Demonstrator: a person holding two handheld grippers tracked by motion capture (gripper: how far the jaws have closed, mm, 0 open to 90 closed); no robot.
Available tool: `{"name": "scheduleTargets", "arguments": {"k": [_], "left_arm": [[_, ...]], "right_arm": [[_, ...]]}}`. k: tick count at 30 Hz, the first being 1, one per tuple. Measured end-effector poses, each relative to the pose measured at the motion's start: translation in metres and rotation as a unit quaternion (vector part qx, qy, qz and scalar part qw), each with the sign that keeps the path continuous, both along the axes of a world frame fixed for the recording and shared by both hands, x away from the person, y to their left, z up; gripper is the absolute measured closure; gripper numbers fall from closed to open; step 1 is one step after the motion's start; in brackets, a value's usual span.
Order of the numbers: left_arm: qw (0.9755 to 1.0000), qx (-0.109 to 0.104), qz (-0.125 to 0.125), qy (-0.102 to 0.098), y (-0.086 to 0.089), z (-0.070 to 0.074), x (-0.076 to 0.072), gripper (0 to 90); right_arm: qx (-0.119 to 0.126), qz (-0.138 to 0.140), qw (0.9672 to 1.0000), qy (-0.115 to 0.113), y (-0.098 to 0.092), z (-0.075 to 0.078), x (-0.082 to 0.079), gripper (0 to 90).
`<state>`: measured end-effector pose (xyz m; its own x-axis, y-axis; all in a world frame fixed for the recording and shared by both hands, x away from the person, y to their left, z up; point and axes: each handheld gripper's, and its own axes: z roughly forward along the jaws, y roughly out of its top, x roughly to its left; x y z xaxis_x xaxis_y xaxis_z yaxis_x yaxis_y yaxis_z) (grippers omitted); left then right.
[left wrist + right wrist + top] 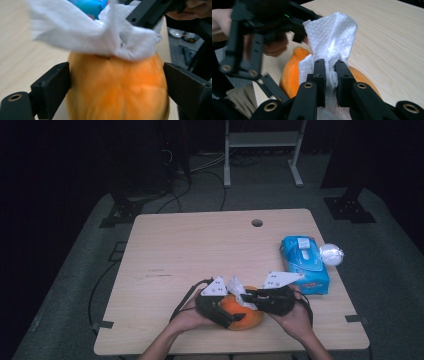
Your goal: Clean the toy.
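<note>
Low in the frame, the left gripper [226,312] straddles the orange fruit [117,87] (jaws wide, barely touching); the right gripper [329,71] pinches the tissue [333,40]. Wiping could roll the fruit away.

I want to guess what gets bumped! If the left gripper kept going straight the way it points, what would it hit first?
Most likely the orange fruit. It already sits between the jaws of the left gripper, right ahead. The white tissue lies on top of it, held by the right gripper.

No legible text; print on blue tissue pack [305,264] too blurred.
</note>
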<state>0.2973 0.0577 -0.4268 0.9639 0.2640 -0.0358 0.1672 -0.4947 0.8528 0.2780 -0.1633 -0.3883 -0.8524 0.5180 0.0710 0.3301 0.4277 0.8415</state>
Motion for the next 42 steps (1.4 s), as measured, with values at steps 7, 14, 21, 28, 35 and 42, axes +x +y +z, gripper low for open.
{"name": "scheduleTargets", "arguments": {"k": [7, 14, 21, 28, 35, 42], "left_arm": [[0.9970, 0.006, -0.007, -0.077, -0.007, 0.010, -0.009, 33.7], [0.9960, 0.021, -0.034, -0.080, 0.007, 0.006, -0.004, 34.7], [0.9988, 0.017, -0.026, -0.039, 0.003, 0.005, -0.002, 13.4], [0.9972, 0.016, -0.047, -0.056, 0.018, 0.002, -0.001, 32.2], [0.9971, 0.008, -0.028, -0.070, 0.014, 0.007, 0.000, 34.3], [0.9970, 0.022, -0.010, -0.074, 0.021, 0.008, 0.009, 27.3]], "right_arm": [[0.017, -0.001, 0.9993, -0.032, 0.004, 0.015, -0.006, 80.0], [0.007, -0.027, 0.9994, -0.020, -0.011, 0.002, 0.005, 79.8], [0.021, -0.035, 0.9992, -0.002, -0.015, -0.004, 0.004, 79.8], [0.033, -0.022, 0.9991, 0.013, -0.018, -0.005, 0.007, 79.9], [0.045, -0.042, 0.9976, 0.031, -0.029, -0.010, 0.011, 80.1], [0.040, -0.025, 0.9987, 0.016, -0.014, -0.004, 0.009, 80.1]]}}
